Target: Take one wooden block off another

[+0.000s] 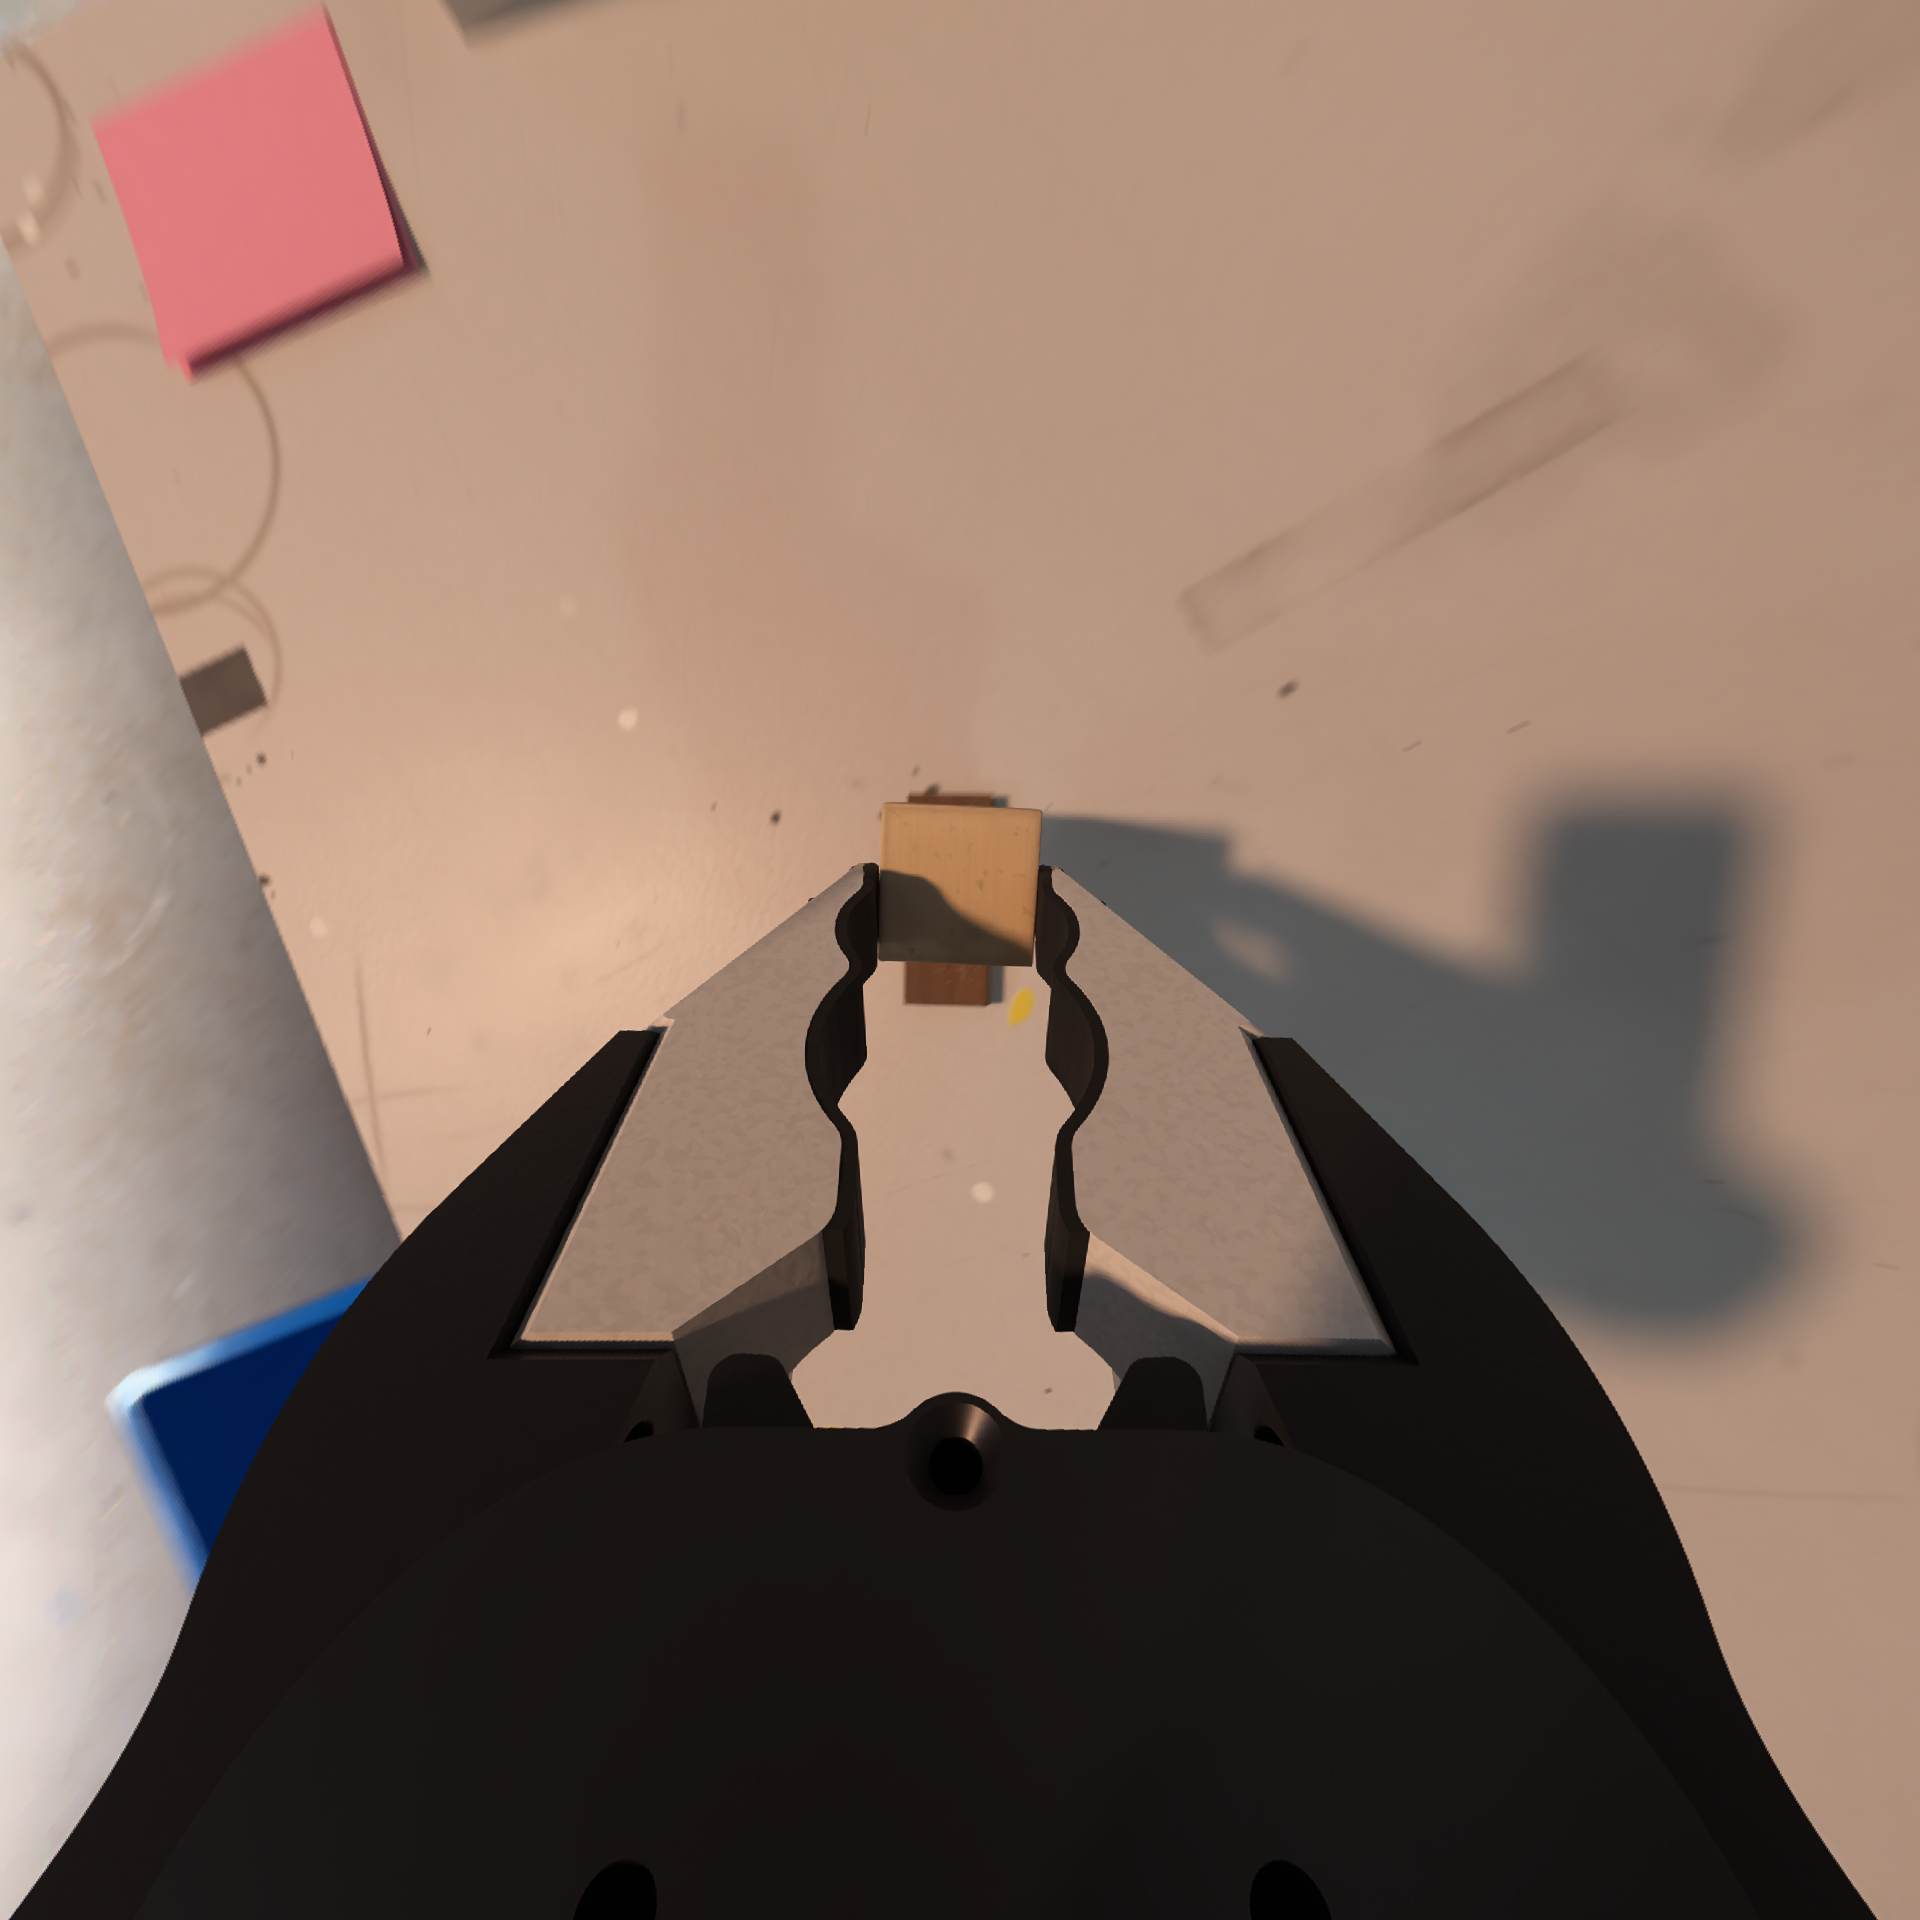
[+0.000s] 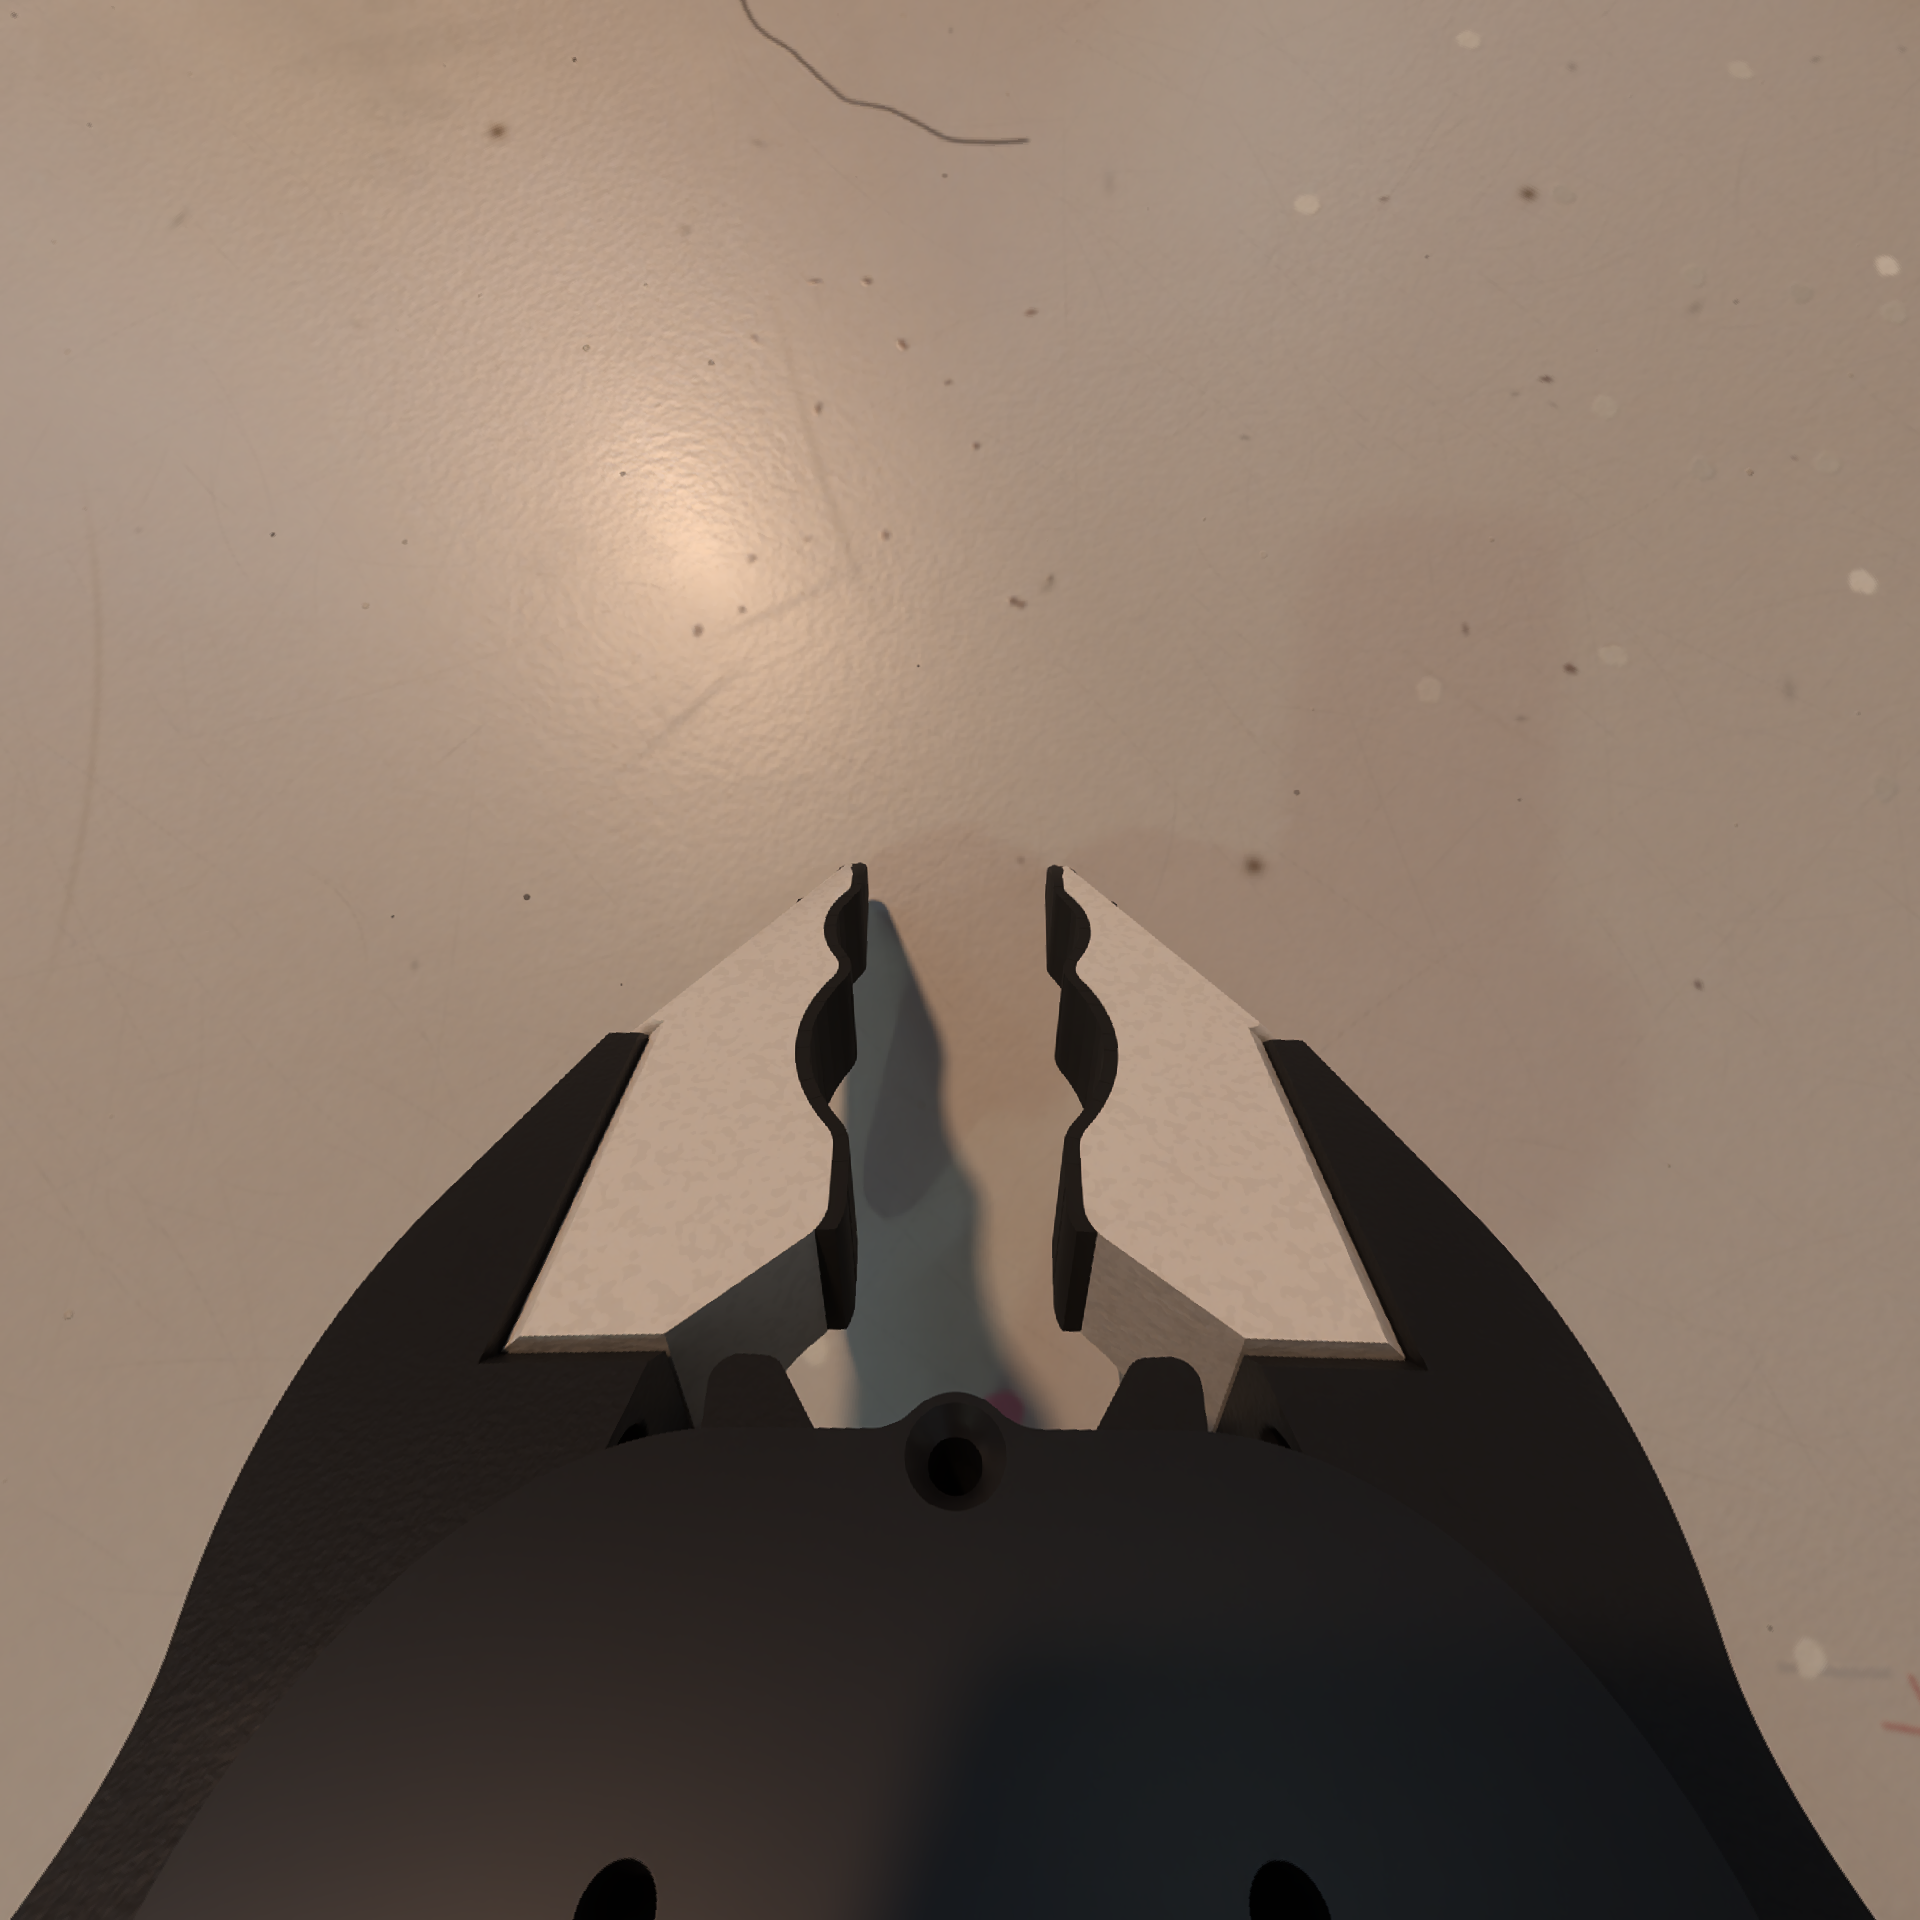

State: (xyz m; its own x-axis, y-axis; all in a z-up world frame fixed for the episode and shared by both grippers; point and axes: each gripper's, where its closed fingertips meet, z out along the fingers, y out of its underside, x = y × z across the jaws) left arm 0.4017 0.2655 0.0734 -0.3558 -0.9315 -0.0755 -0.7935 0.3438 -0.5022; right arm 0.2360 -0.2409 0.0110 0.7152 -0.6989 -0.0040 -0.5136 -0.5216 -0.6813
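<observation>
Left gripper (image 1: 957, 883) clamped on pale block (image 1: 958, 883) at the jaw tips, dark block (image 1: 943, 983) underneath. Right gripper (image 2: 956, 883) apart, nothing between.

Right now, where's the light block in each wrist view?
Left wrist view: light block at centre, between the left tool's fingertips, over a dark block.
Right wrist view: not in it; the right tool is open over bare table.
Shared landmark: the beige speckled table.
</observation>
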